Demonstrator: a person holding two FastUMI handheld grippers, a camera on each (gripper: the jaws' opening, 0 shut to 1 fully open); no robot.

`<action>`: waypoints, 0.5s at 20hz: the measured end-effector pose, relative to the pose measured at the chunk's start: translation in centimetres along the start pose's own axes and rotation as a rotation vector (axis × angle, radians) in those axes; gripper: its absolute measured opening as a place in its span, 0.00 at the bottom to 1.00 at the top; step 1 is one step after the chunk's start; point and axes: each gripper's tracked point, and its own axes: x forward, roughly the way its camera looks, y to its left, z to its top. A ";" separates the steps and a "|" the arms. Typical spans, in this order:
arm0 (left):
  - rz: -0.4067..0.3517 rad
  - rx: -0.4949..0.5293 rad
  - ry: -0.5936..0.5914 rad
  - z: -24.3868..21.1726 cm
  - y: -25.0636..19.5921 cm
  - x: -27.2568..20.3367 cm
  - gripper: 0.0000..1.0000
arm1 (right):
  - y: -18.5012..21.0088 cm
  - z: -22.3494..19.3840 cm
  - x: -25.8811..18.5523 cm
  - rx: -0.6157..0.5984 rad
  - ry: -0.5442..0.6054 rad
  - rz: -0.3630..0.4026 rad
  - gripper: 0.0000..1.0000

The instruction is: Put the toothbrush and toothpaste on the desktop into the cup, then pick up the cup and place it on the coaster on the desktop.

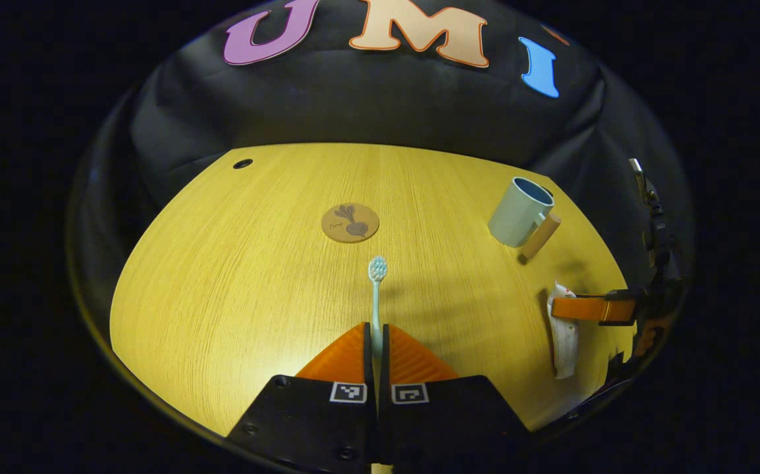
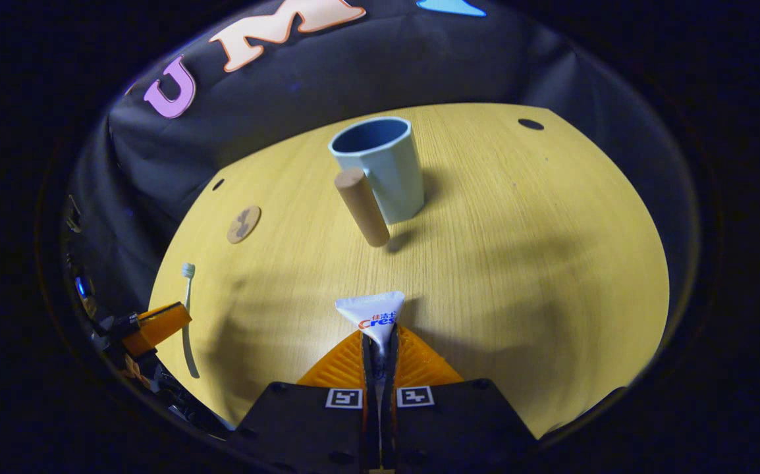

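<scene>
Toothbrush [image 1: 377,289] clamped in left gripper [image 1: 376,342]; toothpaste [image 2: 373,313] in right gripper [image 2: 380,345].

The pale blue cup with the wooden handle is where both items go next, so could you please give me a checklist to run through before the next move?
1. Left gripper shut on the slim pale green toothbrush: ok.
2. Right gripper shut on the white toothpaste tube: ok.
3. Pale blue cup with wooden handle upright, mouth open and empty: ok.
4. Round brown cork coaster bare, apart from the cup: ok.
5. Toothbrush and tube lifted off the yellow wooden desktop: cannot tell.
6. Cup's handle faces the right gripper and may obstruct the drop: cannot tell.
</scene>
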 end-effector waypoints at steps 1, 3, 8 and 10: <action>-0.002 -0.002 -0.005 0.1 0.0 -0.1 0.00 | 0.4 0.6 -0.7 0.001 -0.033 0.012 0.04; -0.012 -0.005 -0.022 0.3 0.1 -0.5 0.00 | 1.0 2.0 -1.9 -0.006 -0.105 0.028 0.04; -0.022 -0.007 -0.050 0.8 0.6 -1.1 0.00 | 3.1 4.0 -4.4 -0.027 -0.242 0.080 0.03; -0.024 -0.007 -0.056 0.9 0.9 -1.5 0.00 | 4.0 4.8 -5.6 -0.023 -0.282 0.111 0.03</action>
